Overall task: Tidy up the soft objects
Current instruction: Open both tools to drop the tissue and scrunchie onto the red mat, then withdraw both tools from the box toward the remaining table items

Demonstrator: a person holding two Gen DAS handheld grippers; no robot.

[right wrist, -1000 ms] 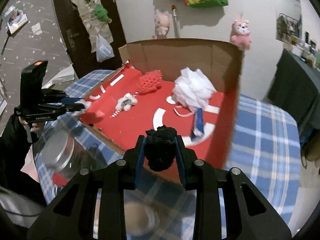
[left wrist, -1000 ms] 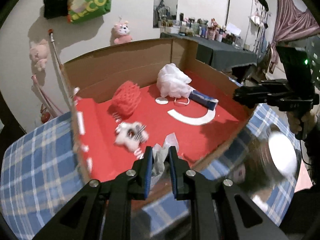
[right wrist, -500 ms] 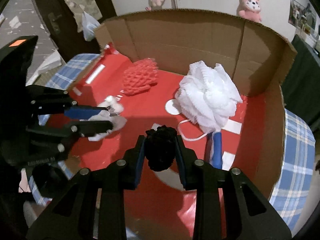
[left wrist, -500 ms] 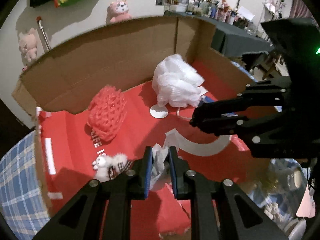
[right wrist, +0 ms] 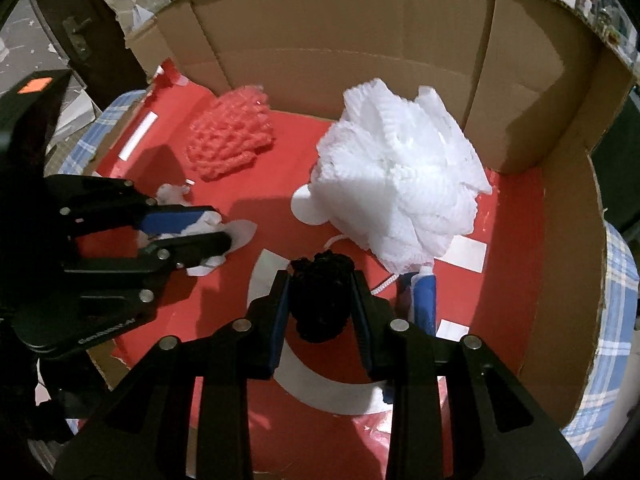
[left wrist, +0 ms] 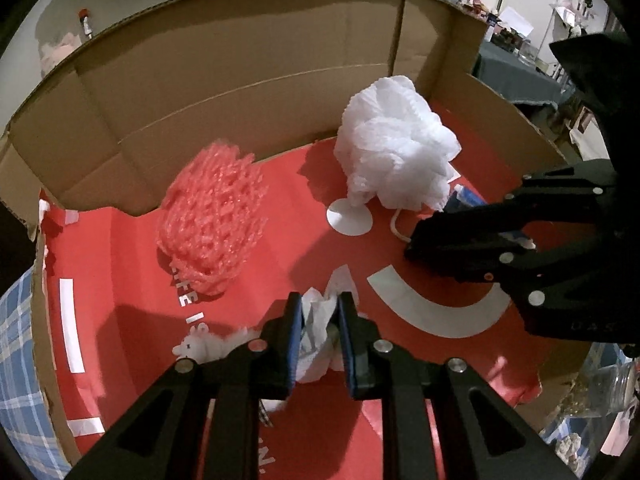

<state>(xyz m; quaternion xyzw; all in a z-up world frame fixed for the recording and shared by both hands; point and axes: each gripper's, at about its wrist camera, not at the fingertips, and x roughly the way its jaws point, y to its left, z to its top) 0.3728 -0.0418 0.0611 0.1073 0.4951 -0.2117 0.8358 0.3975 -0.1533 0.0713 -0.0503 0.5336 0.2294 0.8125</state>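
Above the red floor of the cardboard box (left wrist: 240, 80), the left gripper (left wrist: 318, 320) has been lowered inside, its jaws opening around a crumpled white tissue (left wrist: 318, 326); release seems near. A pink mesh puff (left wrist: 214, 220) and white puff (left wrist: 396, 160) lie beyond.

Right view: the right gripper (right wrist: 320, 300) is clenched on a black pom-pom (right wrist: 320, 296), with a blue handle (right wrist: 425, 300) just beside.

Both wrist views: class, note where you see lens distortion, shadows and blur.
Left wrist view: the cardboard box rim bows into an arc and the corners go black; the pink mesh ball throws a dark shadow. Right wrist view: same bending; the left gripper is slightly smeared, the white bath puff sharp.
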